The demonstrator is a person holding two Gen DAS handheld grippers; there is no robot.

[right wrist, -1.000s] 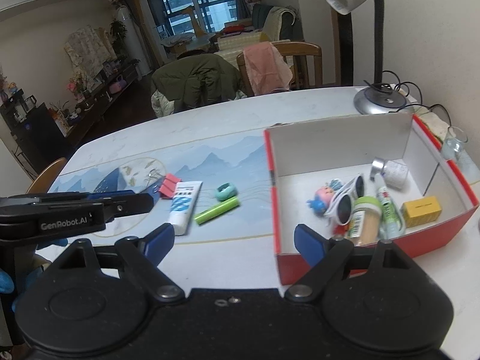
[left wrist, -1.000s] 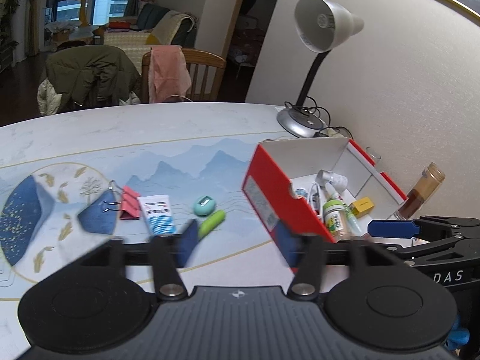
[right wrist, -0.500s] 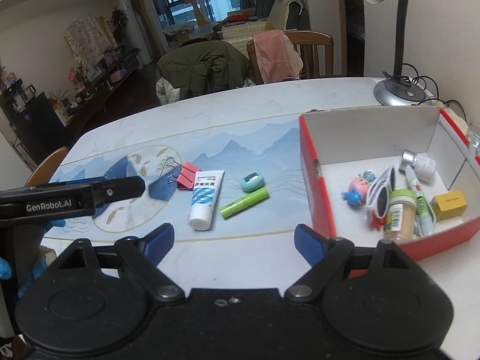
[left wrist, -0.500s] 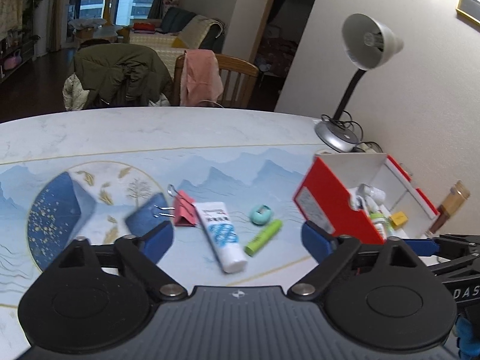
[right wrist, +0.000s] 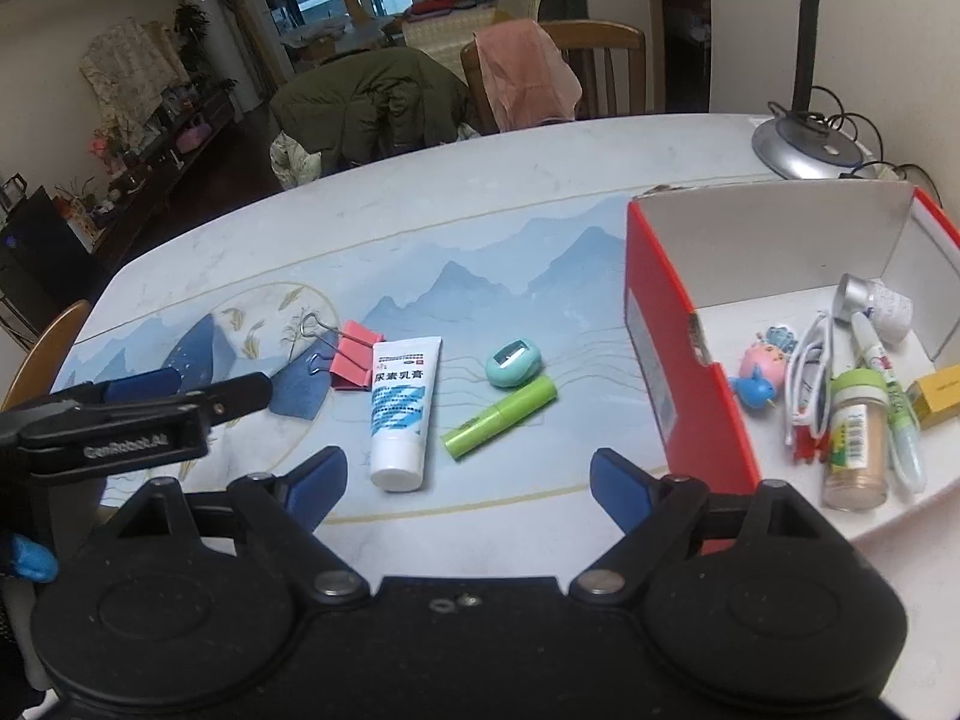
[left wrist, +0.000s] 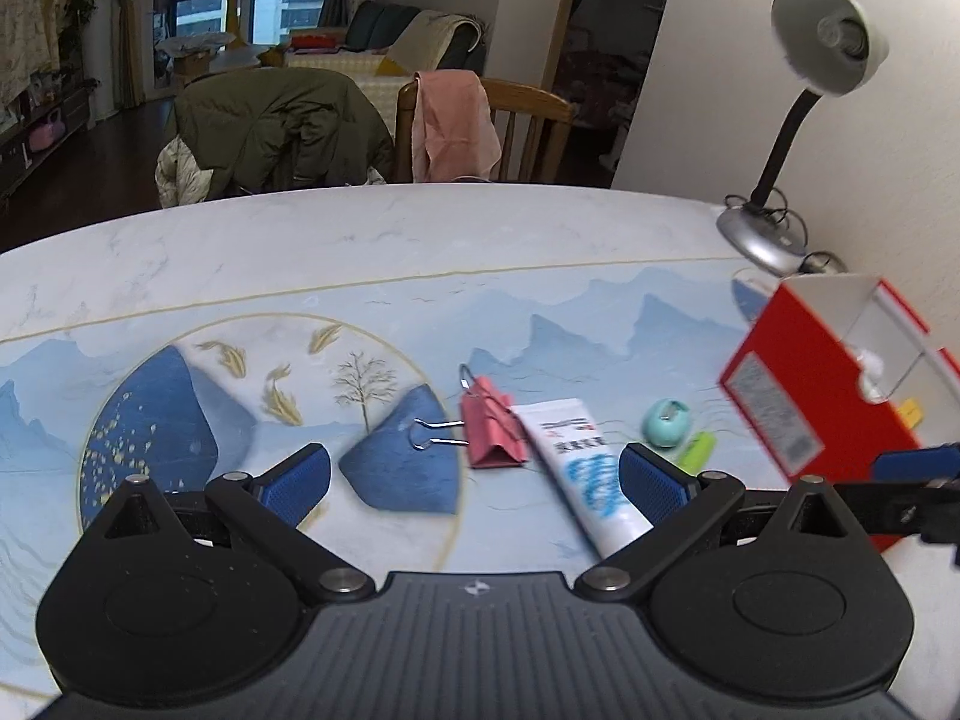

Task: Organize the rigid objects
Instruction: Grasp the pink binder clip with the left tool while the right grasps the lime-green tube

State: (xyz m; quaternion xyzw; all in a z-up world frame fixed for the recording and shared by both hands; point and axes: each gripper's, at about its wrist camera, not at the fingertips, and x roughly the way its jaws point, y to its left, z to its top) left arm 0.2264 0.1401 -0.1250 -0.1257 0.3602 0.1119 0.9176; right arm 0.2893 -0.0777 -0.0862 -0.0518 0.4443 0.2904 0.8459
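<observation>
Several loose items lie on the blue landscape mat: a pink binder clip (left wrist: 492, 429) (right wrist: 357, 354), a white cream tube (left wrist: 582, 462) (right wrist: 402, 402), a teal sharpener (left wrist: 666, 423) (right wrist: 513, 363) and a green stick (left wrist: 696, 450) (right wrist: 501, 417). To their right stands a red box (left wrist: 798, 396) (right wrist: 678, 360). It holds a spice jar (right wrist: 855, 444), white sunglasses (right wrist: 810, 372), a pink toy (right wrist: 762, 369) and other small things. My left gripper (left wrist: 474, 474) hangs open just short of the clip and tube. My right gripper (right wrist: 468, 477) is open and empty, short of the tube and green stick.
A desk lamp (left wrist: 828, 42) with its grey base (right wrist: 804, 147) and cables stands behind the box by the wall. Two chairs at the table's far edge carry a dark green coat (left wrist: 282, 126) and a pink cloth (left wrist: 456, 120).
The left jaws have spread wide. Both grippers have swung left, away from the red box and down toward the loose items, which now sit nearer in both views.
</observation>
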